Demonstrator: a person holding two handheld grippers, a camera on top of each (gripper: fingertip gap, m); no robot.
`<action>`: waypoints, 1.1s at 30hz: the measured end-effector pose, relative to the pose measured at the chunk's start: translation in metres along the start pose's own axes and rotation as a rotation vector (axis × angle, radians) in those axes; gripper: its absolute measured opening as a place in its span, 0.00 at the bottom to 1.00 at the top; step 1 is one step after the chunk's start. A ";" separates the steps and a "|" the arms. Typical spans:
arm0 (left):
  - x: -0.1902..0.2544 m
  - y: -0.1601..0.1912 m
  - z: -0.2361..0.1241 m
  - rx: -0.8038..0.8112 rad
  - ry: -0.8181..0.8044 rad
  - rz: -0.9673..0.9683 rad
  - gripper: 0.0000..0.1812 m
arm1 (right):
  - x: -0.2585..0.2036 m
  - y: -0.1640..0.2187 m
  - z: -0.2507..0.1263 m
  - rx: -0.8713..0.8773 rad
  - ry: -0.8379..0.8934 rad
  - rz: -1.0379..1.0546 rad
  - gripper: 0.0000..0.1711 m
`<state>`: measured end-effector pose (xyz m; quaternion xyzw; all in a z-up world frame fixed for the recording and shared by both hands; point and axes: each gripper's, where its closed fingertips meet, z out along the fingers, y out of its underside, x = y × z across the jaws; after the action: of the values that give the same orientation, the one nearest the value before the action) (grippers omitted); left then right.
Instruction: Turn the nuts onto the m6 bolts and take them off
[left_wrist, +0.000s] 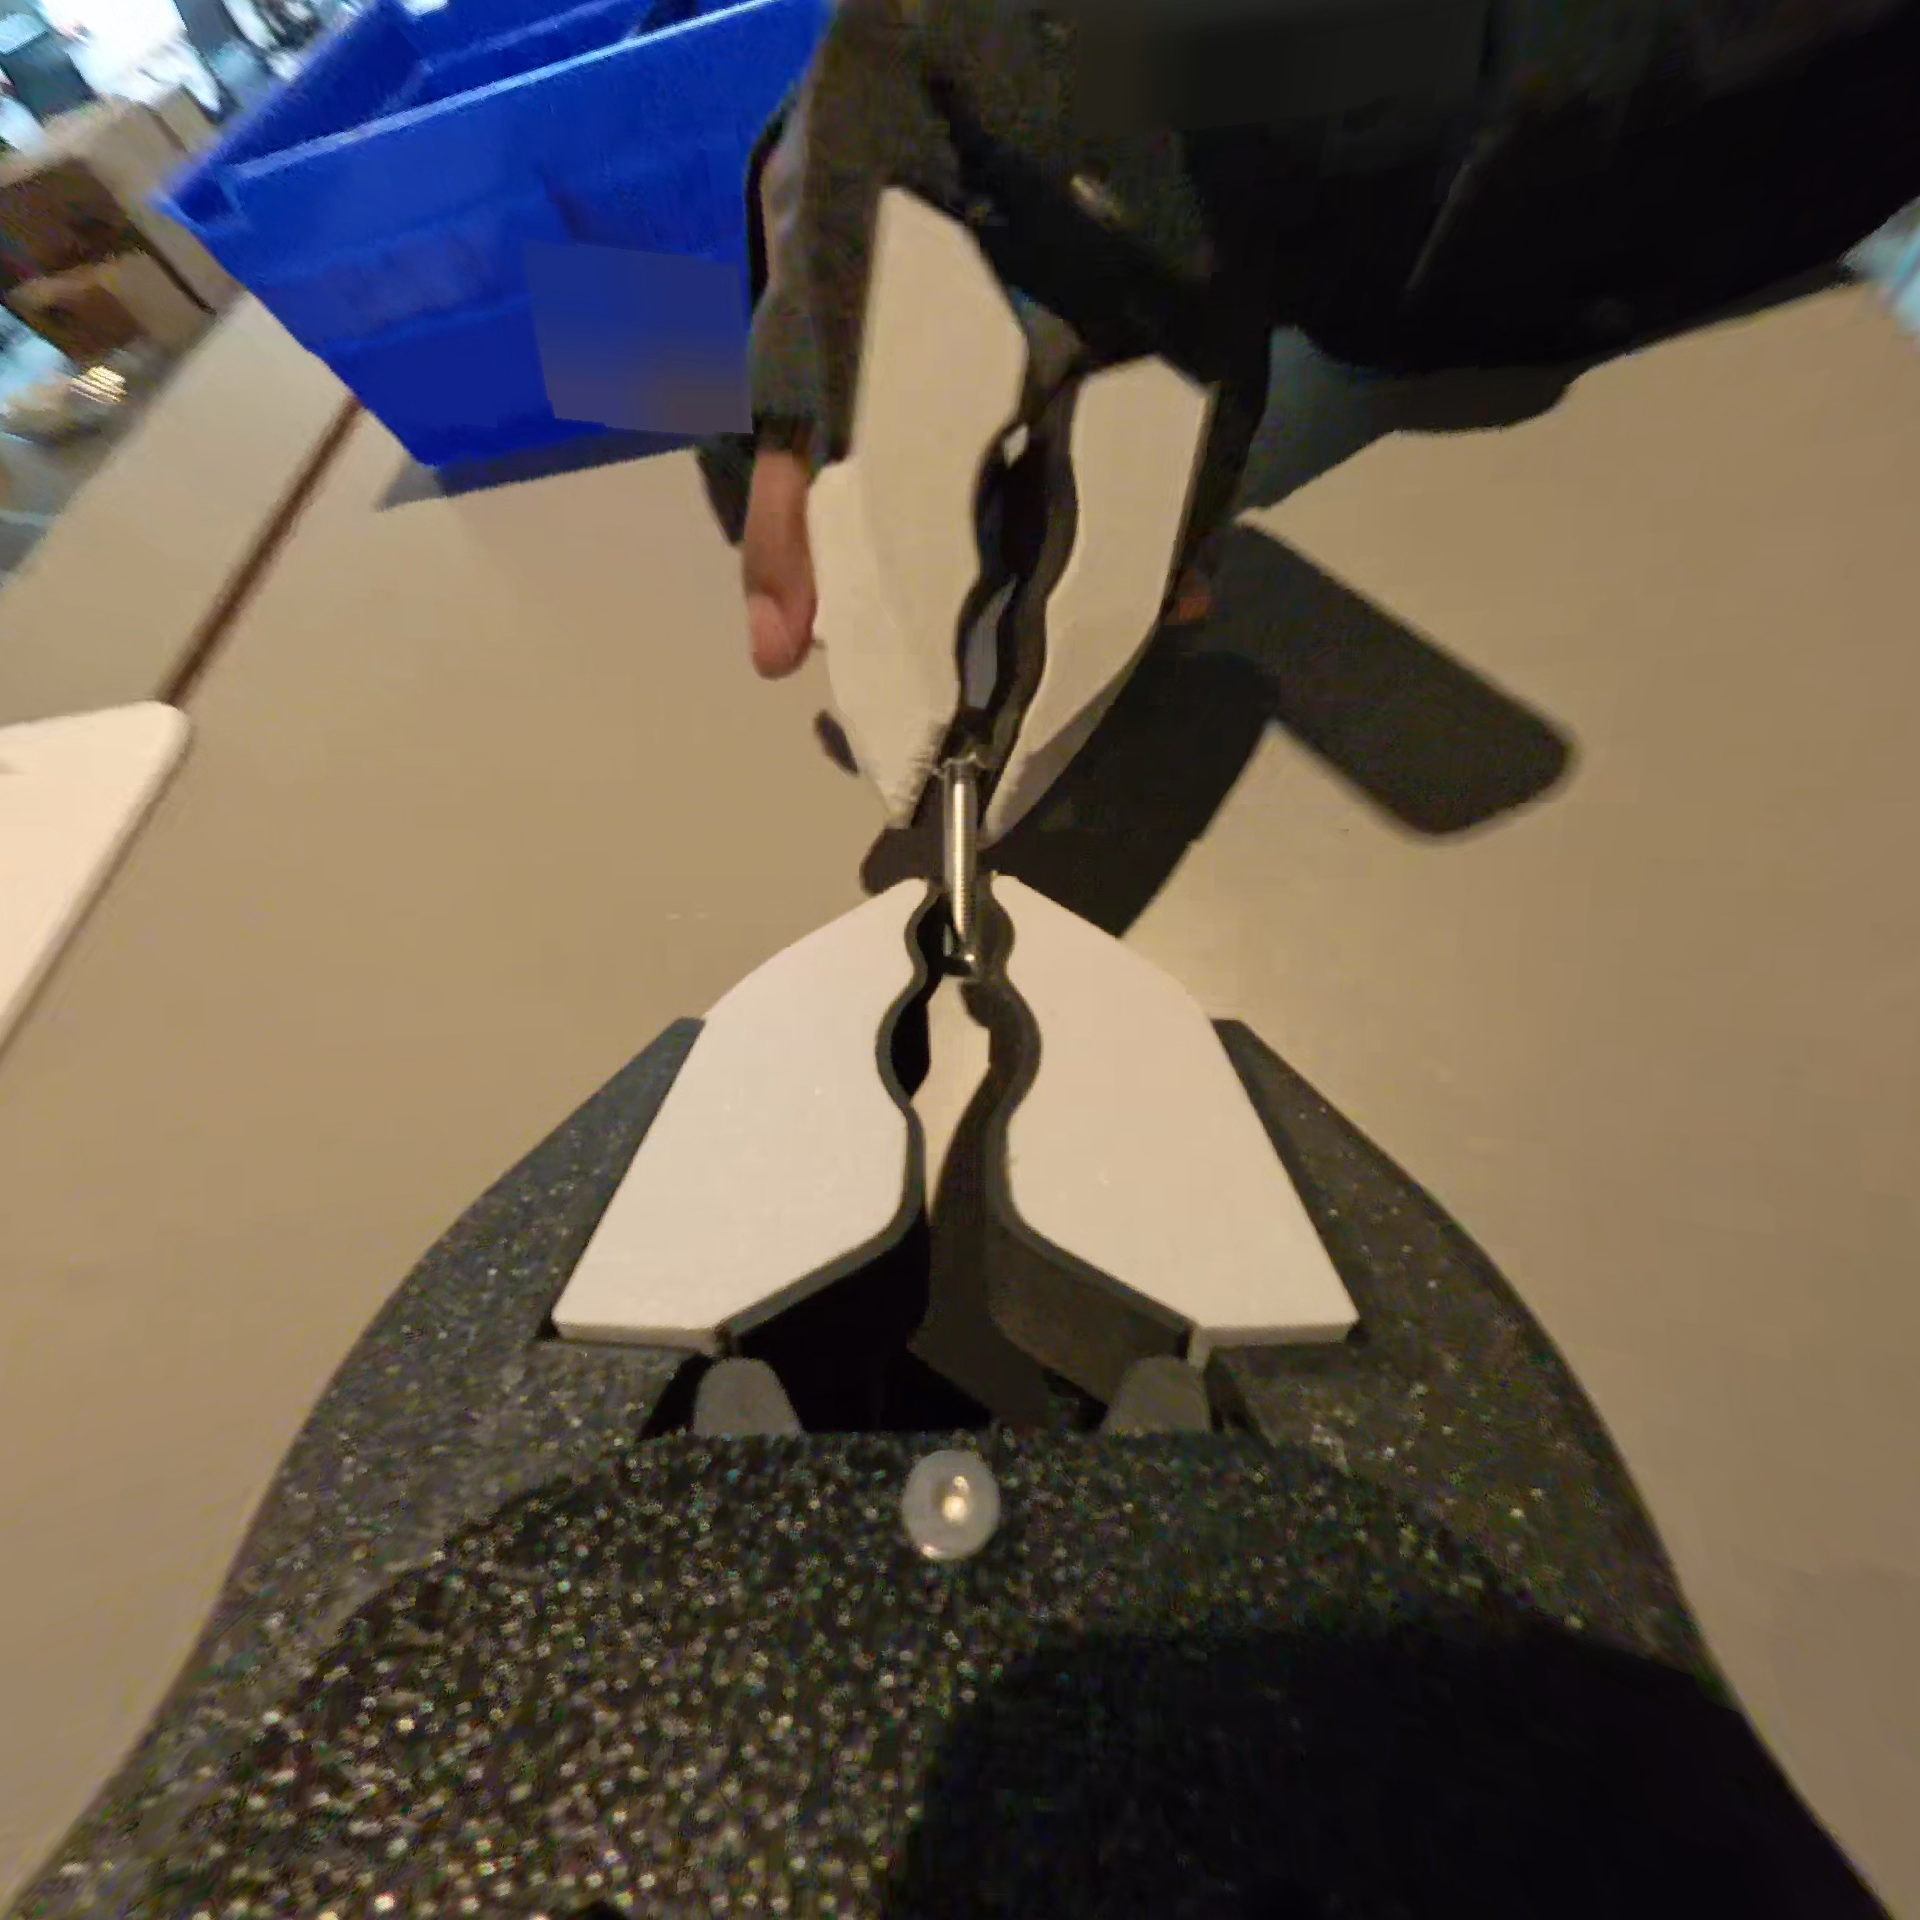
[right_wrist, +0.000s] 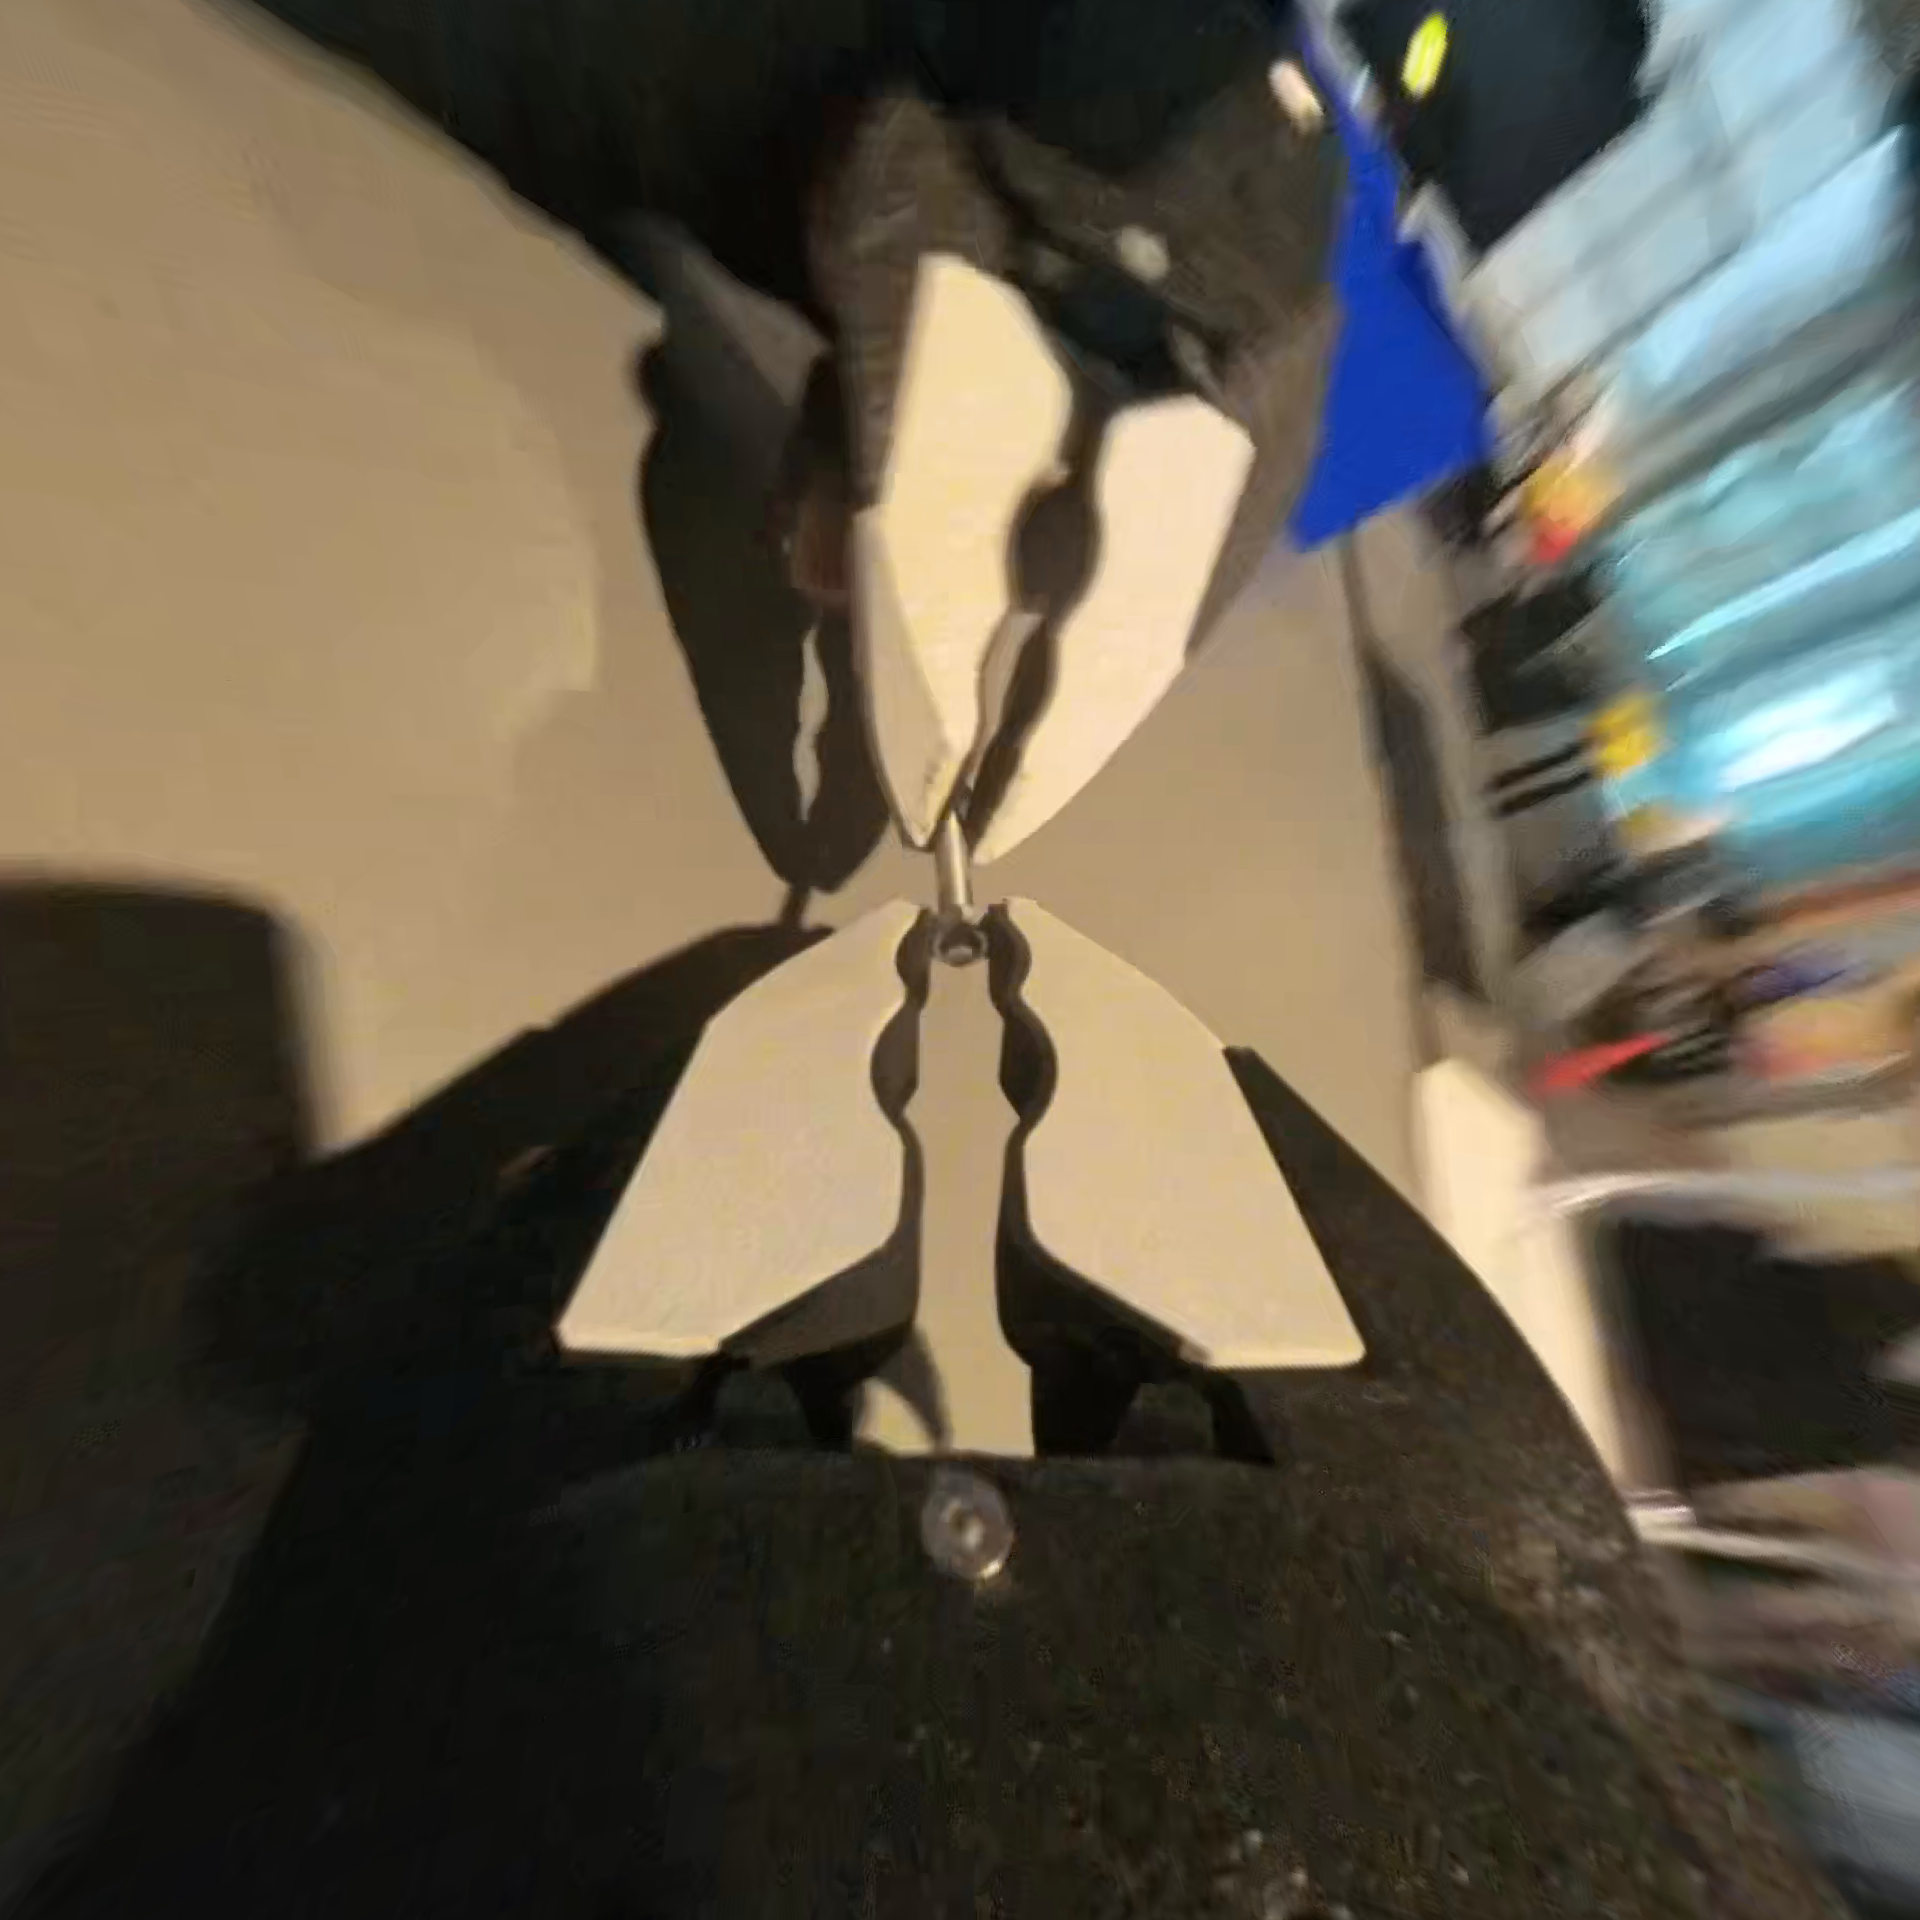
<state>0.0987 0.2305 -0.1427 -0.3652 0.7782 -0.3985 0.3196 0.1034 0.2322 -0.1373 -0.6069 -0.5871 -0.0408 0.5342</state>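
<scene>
Speckled black gripper housing fills the 6 o'clock foreground of both wrist views. Left gripper (left_wrist: 961, 935), white foam-faced fingers on a black frame: closed at the tips on one end of the slim silver threaded bolt (left_wrist: 961, 862), apparently the threaded end. Right gripper (right_wrist: 961, 940), same build: closed on the bolt's other end, where a small silver piece (right_wrist: 958, 945), a nut or the head, too blurred to tell, sits between its tips. Position: bolt held in the air above the beige tabletop (left_wrist: 416, 935), spanning the short gap between the two facing grippers, each at the other's 12 o'clock. Long axis: along the line joining the grippers, so turning must be about that line; both grippers are equally near, each on an end. Person's bare hand (left_wrist: 779, 582) on the right gripper, 11 o'clock of the bolt in the left view. Surroundings: blue plastic bins (left_wrist: 468, 260) at 10 o'clock, well apart; table seam and white board corner (left_wrist: 73, 790) at 9 o'clock. Open room beneath and beside the bolt. Judged risk: twisting off-axis could slip the bolt.
</scene>
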 end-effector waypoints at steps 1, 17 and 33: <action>0.002 0.001 -0.001 0.010 0.030 -0.046 0.03 | 0.000 0.000 0.001 -0.013 0.047 -0.146 0.06; -0.007 -0.001 0.000 -0.004 -0.084 0.105 0.03 | 0.002 -0.001 -0.004 0.026 -0.161 0.519 0.06; -0.009 0.004 -0.004 0.008 -0.046 -0.001 0.03 | 0.014 -0.004 -0.010 0.104 -0.056 0.424 0.18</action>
<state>0.0991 0.2408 -0.1422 -0.3734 0.7688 -0.3935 0.3387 0.1108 0.2337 -0.1211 -0.6894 -0.4623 0.1198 0.5447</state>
